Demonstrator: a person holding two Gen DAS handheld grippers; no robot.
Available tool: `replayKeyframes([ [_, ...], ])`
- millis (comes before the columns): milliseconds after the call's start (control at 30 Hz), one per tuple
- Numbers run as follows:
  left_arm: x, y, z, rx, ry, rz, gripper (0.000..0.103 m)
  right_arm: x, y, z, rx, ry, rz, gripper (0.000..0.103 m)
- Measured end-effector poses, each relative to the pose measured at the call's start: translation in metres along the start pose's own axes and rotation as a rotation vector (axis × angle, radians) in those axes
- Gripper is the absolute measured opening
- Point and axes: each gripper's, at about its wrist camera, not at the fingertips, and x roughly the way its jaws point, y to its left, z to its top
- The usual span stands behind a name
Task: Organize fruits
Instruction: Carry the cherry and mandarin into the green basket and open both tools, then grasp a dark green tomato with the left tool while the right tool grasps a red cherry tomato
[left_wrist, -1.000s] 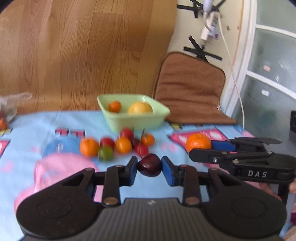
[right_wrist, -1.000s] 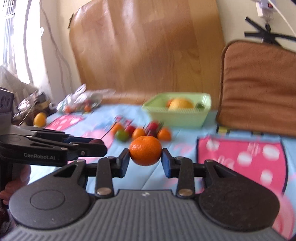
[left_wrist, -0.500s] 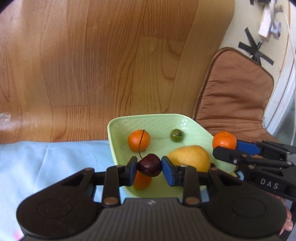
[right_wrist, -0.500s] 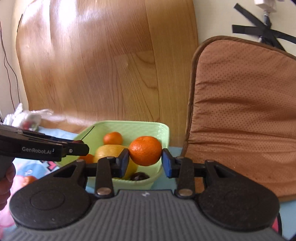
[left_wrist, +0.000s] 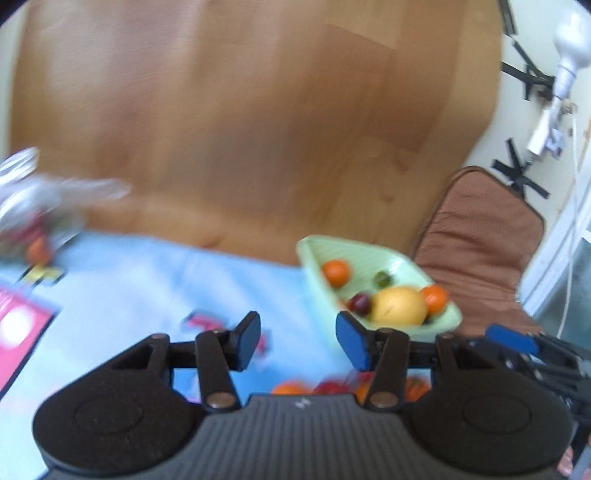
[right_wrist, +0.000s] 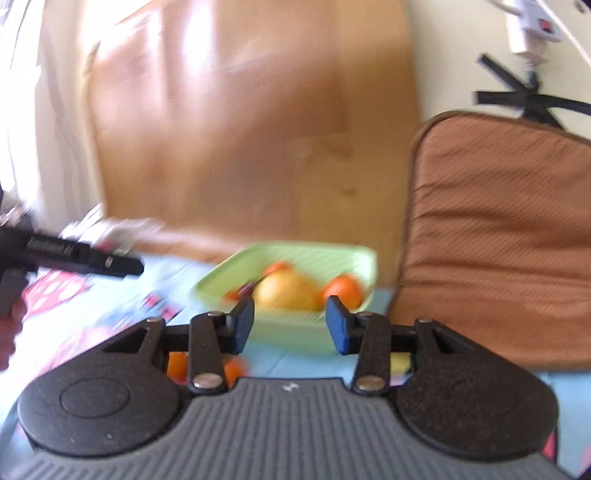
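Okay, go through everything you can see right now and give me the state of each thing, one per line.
left gripper: jaws opening, nothing between them
right gripper: open, empty
green bowl: upright on the blue cloth, holding fruit
dark cherry: lying in the bowl
yellow fruit: in the bowl
orange: in the bowl, beside the yellow fruit
loose fruits: on the cloth, outside the bowl, blurred

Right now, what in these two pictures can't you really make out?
- Left view: the fruits on the cloth are half hidden behind the left gripper, whose empty jaws are opening.
- Left view: the plastic bag at the left edge is smeared by motion; its contents are unclear.
- Right view: a small dark fruit in the green bowl is too blurred to name.
- Right view: the open, empty right gripper hides the bowl's near side.
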Motion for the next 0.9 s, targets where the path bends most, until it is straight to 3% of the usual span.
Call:
replayKeyframes([
  [133, -0.016, 0.013, -0.029, -0.05, 0.039, 0.025, 0.046, -0.002, 0.034, -0.022, -0.086, 0.051, 0.052, 0.027],
  [233, -0.021, 0.002, -0.042, -0.01, 0.053, 0.01, 0.044, 0.004, 0.048, -0.029, -0.131, 0.08, 0.048, 0.027],
  [367, -0.013, -0.026, -0.05, 0.138, 0.053, 0.022, 0.044, 0.019, 0.048, -0.025, -0.095, 0.141, 0.047, 0.028],
  [467, -0.001, -0.04, -0.054, 0.195, 0.081, 0.02, 0.044, 0.025, 0.048, -0.024, -0.078, 0.157, 0.064, 0.028],
  [633, 0.016, -0.043, -0.059, 0.206, 0.109, 0.033, 0.044, 0.038, 0.051, -0.026, -0.097, 0.173, 0.089, 0.028],
  [800, 0.024, -0.046, -0.061, 0.231, 0.097, 0.037, 0.034, 0.05, 0.047, -0.027, -0.063, 0.244, 0.119, 0.028],
  [900, 0.025, -0.049, -0.062, 0.244, 0.093, 0.028, 0.03, 0.048, 0.042, -0.028, -0.031, 0.239, 0.134, 0.027],
])
